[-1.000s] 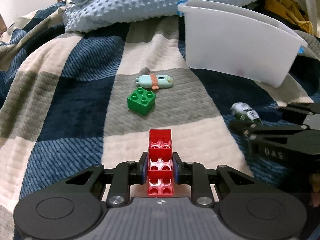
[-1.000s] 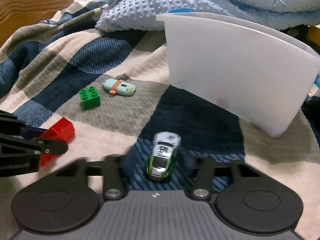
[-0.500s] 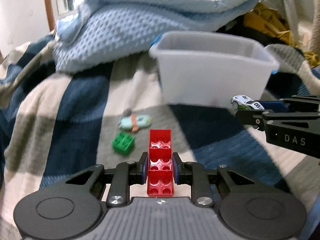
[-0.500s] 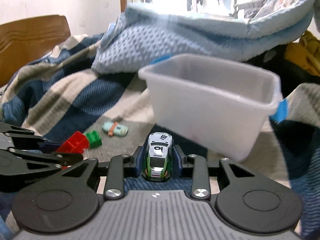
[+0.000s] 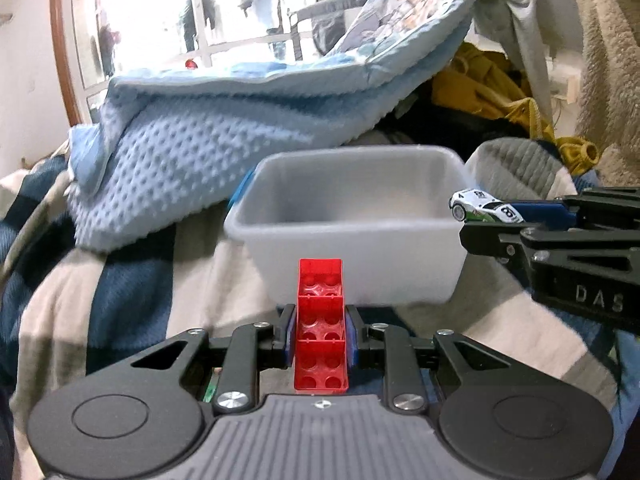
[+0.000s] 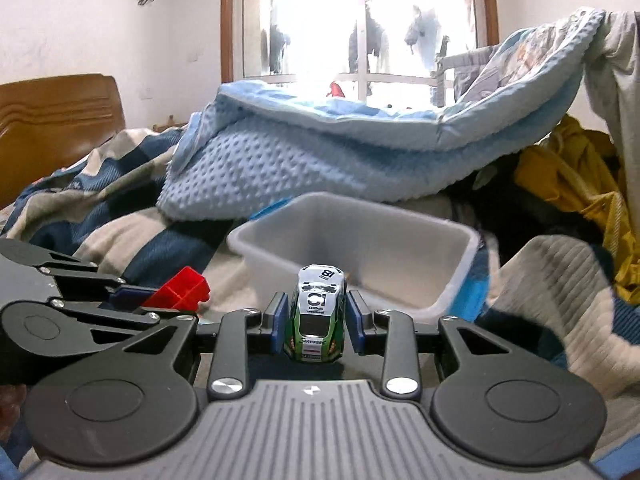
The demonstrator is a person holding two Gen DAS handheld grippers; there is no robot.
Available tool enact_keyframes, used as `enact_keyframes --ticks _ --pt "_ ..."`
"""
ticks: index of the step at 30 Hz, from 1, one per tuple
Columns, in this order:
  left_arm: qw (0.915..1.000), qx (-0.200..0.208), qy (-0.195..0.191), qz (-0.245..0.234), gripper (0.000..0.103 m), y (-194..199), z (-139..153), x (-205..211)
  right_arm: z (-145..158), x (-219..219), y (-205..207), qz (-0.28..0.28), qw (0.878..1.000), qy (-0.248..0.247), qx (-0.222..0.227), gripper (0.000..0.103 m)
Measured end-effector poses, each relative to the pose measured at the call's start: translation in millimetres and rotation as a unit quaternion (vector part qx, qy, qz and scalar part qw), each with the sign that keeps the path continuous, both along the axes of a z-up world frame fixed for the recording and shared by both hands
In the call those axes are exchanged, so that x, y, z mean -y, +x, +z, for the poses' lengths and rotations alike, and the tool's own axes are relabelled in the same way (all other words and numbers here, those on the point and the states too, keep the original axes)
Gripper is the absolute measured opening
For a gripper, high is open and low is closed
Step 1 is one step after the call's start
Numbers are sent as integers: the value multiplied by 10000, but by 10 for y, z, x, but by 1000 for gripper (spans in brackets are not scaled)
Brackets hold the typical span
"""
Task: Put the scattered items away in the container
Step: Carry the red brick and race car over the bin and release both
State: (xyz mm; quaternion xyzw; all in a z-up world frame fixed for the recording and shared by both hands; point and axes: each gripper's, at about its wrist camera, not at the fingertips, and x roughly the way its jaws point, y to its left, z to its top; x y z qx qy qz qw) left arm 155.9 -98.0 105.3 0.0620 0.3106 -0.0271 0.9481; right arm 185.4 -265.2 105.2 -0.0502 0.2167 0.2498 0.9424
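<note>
While left tool (image 5: 319, 336) clamps studded red brick (image 5: 320, 320), right tool (image 6: 316, 322) clamps glossy car (image 6: 318, 314).

The red brick (image 5: 320, 326) is a long plastic block made of three stacked sections, clamped at its sides between the left gripper (image 5: 319, 342) pads, pointing toward 12 o'clock with its hollow underside facing up. The toy car (image 6: 318, 312), green and white with "18" on its roof, is pinched at its doors by the right gripper (image 6: 317, 322), nose toward the camera. The bin (image 5: 352, 264) is a translucent white rectangular tub, upright and open-topped, on the checked blanket at 12 o'clock from both held toys; its inside is blurred.
</note>
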Motion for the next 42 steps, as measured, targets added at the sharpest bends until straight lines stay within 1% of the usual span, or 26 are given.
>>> enact_keyframes --ticks 4,7,9,13,16,20,23,25,28,31,36,39,40,41,42 --pt "9997 168 156 -120 27 181 198 152 81 81 128 -84 9999 9 69 34" --pt "9995 268 107 -155 27 364 323 200 124 125 244 -146 9999 13 71 35" --pt "9993 329 78 -156 27 501 388 216 124 138 333 -159 9999 -28 46 35" --pt "9991 375 182 -116 27 810 432 223 123 147 531 -164 9999 -11 -41 35" --pt "9990 335 274 -91 27 1022 397 212 107 130 702 -159 9998 -65 -86 35" --pt "9994 172 307 -55 27 1292 267 183 48 140 935 -161 9997 -46 -199 35" --pt "9996 63 260 4 27 1455 156 158 4 143 1085 -164 9995 -50 -263 35" --pt "9999 -39 138 49 27 1558 72 137 -45 143 1192 -180 9991 -2 -393 35" --pt "9997 -175 160 19 27 1668 -55 172 -139 118 1325 -175 9981 33 -588 35" --pt "9995 -251 172 17 27 1746 -148 192 -217 76 1383 -160 9978 -94 -633 35" --pt "9996 -248 116 97 27 1823 -183 190 -306 86 1436 -249 9972 -147 -696 35" --pt "9996 -213 70 163 29 1839 -172 170 -337 106 1470 -299 9967 -151 -735 36" --pt "9996 -218 48 159 32 1847 -169 160 -338 109 1478 -312 9967 -159 -734 37" --pt "9996 -224 49 169 40 1851 -165 152 -339 113 1481 -340 9966 -156 -731 38" --pt "9996 -221 62 189 45 1848 -160 146 -339 121 1485 -370 9965 -156 -736 38"
